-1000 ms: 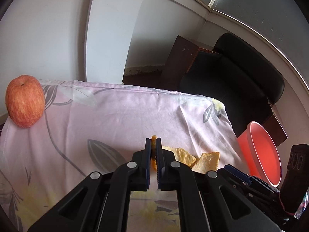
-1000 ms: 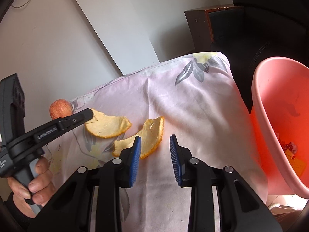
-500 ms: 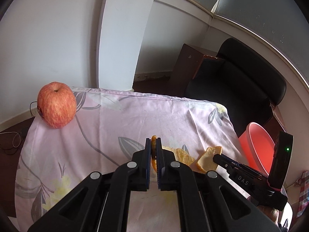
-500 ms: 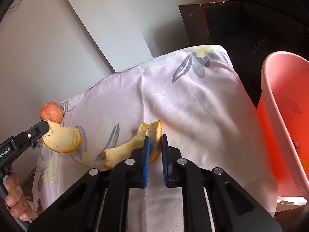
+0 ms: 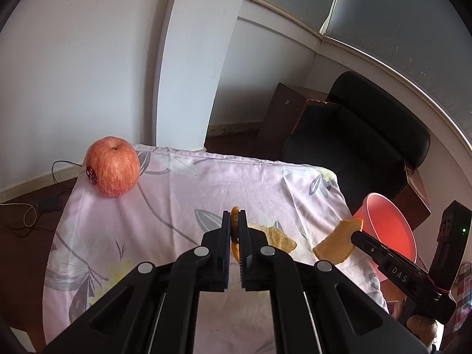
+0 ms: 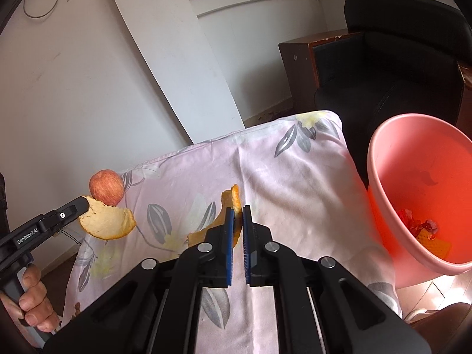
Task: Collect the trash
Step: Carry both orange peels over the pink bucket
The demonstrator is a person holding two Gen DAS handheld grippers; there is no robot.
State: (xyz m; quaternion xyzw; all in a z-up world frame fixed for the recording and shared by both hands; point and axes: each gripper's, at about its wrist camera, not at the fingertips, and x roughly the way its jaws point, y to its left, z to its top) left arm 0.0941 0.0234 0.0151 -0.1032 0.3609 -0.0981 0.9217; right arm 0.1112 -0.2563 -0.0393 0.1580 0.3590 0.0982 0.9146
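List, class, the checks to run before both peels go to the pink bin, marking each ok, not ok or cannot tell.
1. Left gripper shut on its orange peel: ok.
2. Right gripper shut on the second peel, its jaws just closed: ok.
3. Both peels lifted off the cloth: ok.
4. Pink bin open, room inside: ok.
5. Apple left alone: ok.
6. Grip firmness: cannot tell.

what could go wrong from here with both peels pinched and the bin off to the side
1. The right gripper, whose fingers have just been closing, holds its orange peel only near one end; the long piece could twist free before reaching the pink bin.
2. The left gripper also pinches its peel by an edge, and has the whole cloth to cross.
3. The apple sits near the cloth's corner; a bump might roll it off.
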